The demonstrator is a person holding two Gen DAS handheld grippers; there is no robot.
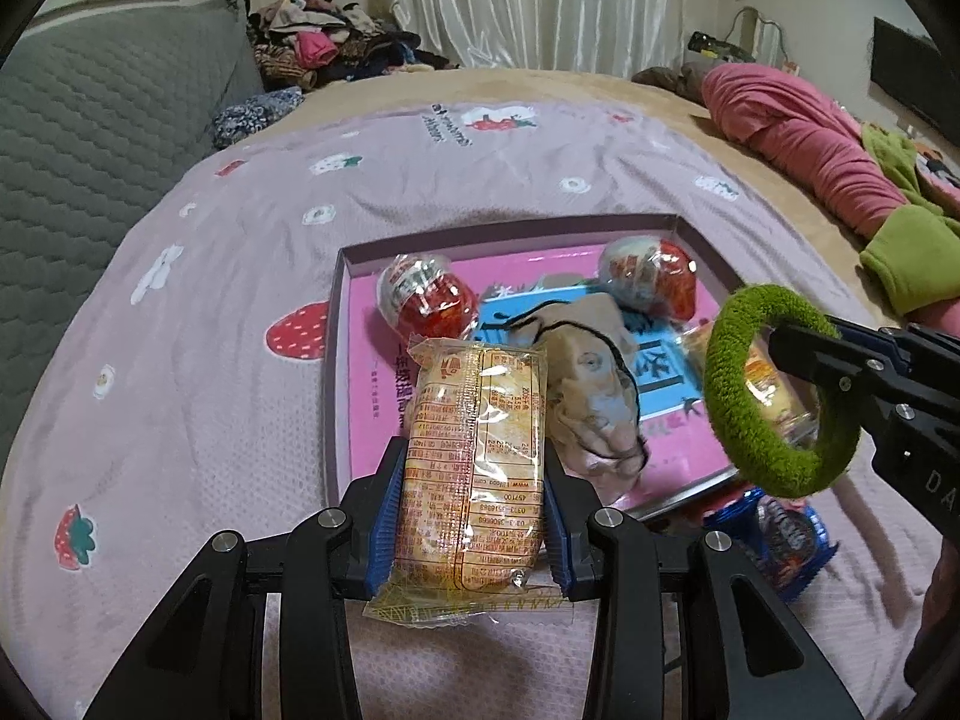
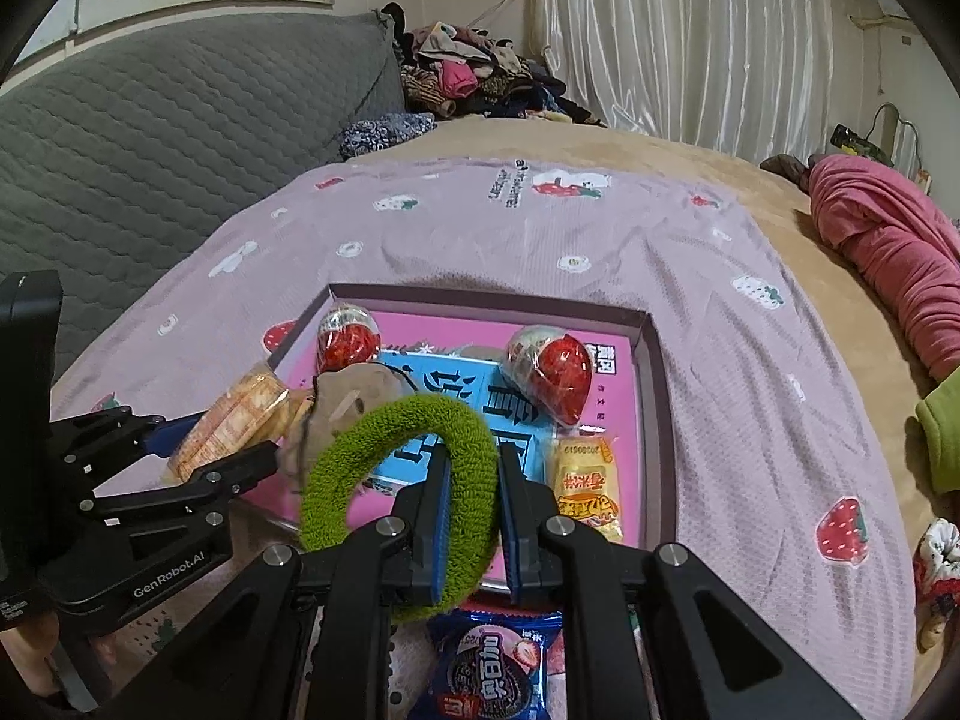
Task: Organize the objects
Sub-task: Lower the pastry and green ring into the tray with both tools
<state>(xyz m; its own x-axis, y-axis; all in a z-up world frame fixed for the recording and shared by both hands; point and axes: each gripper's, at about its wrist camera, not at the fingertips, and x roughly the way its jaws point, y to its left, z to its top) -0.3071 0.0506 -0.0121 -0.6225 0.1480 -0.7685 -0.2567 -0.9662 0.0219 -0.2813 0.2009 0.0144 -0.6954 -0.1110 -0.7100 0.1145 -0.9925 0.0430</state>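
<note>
My left gripper (image 1: 473, 468) is shut on an orange snack packet (image 1: 474, 456) and holds it above the near left edge of a pink shallow box (image 1: 354, 324). My right gripper (image 2: 473, 480) is shut on a green fuzzy hair ring (image 2: 360, 450) over the box's near edge (image 2: 651, 396). In the box lie two red toy eggs (image 1: 429, 300) (image 1: 651, 279), a beige cloth pouch (image 1: 591, 384) and a yellow snack packet (image 2: 585, 489). The left gripper with its packet (image 2: 240, 420) shows at the left of the right wrist view.
A blue cookie packet (image 2: 489, 672) lies on the lilac strawberry blanket (image 1: 180, 360) just in front of the box. A grey quilted headboard (image 1: 90, 138) stands left. A pink and green garment (image 1: 810, 144) lies right. A clothes pile (image 1: 324, 42) sits behind.
</note>
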